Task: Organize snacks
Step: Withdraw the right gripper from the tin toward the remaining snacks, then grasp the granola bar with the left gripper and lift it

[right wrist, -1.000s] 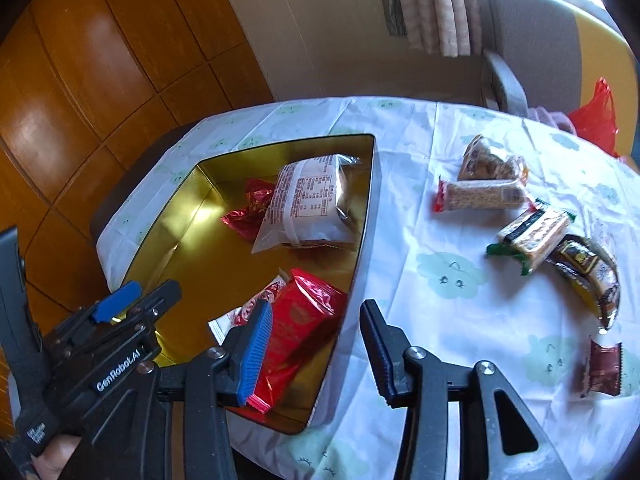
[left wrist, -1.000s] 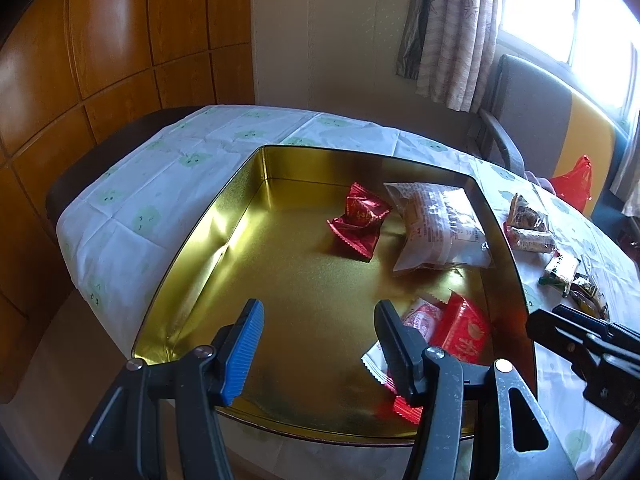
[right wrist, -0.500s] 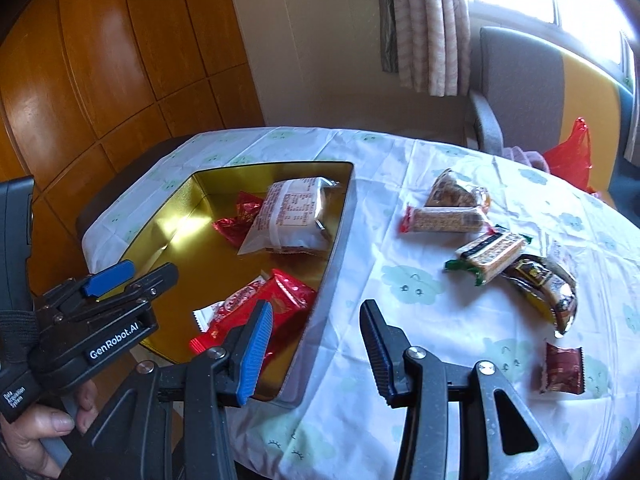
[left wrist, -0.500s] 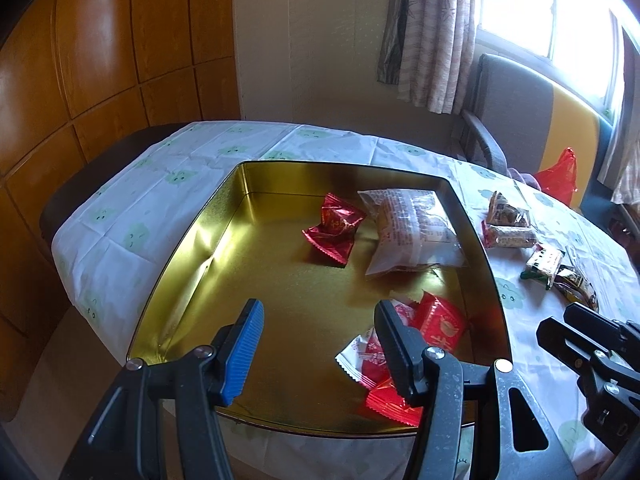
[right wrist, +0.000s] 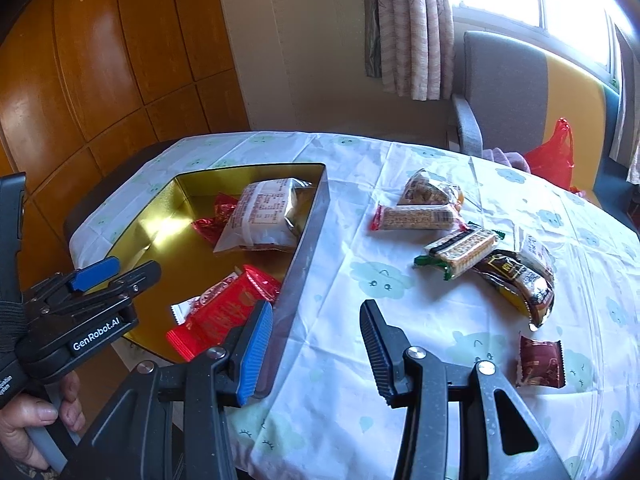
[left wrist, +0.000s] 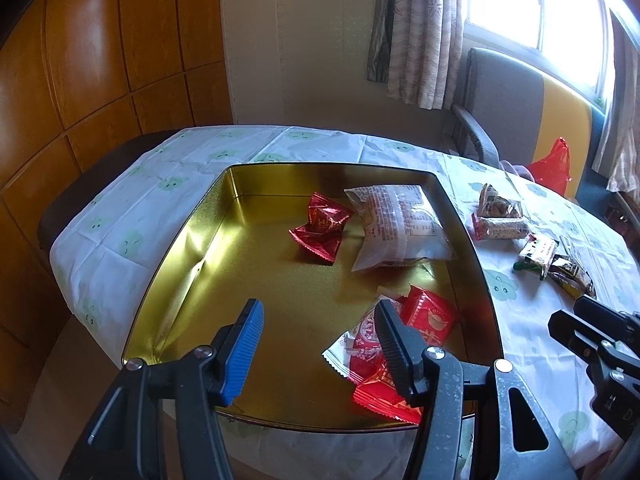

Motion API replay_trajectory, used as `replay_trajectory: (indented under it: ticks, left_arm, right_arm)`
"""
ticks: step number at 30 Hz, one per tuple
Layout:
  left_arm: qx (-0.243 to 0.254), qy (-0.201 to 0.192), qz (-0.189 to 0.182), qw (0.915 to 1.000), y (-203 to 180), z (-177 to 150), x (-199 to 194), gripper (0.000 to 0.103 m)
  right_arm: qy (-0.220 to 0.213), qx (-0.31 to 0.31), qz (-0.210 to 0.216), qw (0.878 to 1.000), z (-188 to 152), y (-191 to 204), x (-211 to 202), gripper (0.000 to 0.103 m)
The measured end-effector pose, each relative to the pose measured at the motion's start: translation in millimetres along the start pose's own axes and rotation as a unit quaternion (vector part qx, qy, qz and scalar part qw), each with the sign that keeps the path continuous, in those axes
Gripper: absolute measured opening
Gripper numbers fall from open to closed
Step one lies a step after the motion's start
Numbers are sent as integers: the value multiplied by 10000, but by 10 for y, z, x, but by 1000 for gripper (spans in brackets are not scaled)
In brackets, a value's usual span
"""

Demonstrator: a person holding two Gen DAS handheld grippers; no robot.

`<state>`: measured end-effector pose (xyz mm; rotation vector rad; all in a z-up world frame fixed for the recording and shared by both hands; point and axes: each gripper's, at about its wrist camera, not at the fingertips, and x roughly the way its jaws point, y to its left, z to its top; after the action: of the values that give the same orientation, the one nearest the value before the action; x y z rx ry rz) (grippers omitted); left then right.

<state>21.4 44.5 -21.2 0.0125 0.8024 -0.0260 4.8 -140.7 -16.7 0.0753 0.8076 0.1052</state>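
A gold tin tray (left wrist: 188, 248) (right wrist: 308, 240) sits on the white tablecloth. It holds a crumpled red wrapper (left wrist: 322, 230), a clear bag with a cake (left wrist: 398, 226) (right wrist: 262, 216), and red packets (left wrist: 424, 320) (right wrist: 224, 310) at its near right. My left gripper (left wrist: 318, 324) is open and empty above the tray's near edge. My right gripper (right wrist: 316, 332) is open and empty above the cloth beside the tray's right wall. Loose snacks lie right of the tray: a cereal bar (right wrist: 414, 218), a cracker pack (right wrist: 460, 250), a dark wrapper (right wrist: 516, 280) and a small brown packet (right wrist: 540, 362).
A grey and yellow chair (right wrist: 512, 92) stands behind the table with a red plastic bag (right wrist: 554, 156) on it. Wood panelling (left wrist: 100, 60) lines the left wall. The table's near edge lies just under both grippers.
Both grippers have drawn back and lifted, so the tray and the snacks look smaller and farther away. The right gripper now points more at the cloth right of the tray. Nothing was grasped.
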Motion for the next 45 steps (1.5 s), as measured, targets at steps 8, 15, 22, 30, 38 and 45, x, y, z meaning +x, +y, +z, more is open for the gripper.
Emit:
replay_trajectory:
  ticks: [8,15,22,30,38,45]
  left_arm:
    - [168,11,-20,9999,-111,5,-11,59]
    - [380,36,-130,9992,-238,43,-22,59]
    - [641,54,-501,9967,-499,234,-38,59]
    - [1719,107,-916,9808,-1117,455,41,60]
    - [2922,485,-1304,9462,-1825,694,506,60]
    - [3524,1041,-1359,9200,-2288,845,1165,60]
  right_arm:
    - [66,148,-165,9997,-76,-198,4,47]
    - [288,434,-497,9974,-277,-604,-4,47]
    - [680,1072,-1081,9860,-681,-1231,-42,47]
    - [836,1347,-1256,9793,-943,-1538,-62,47]
    - [754,1137,-1125,9842,-948,-1525,-47,53]
    - [687,1004,-990,9876,-956,-1538,-33,56]
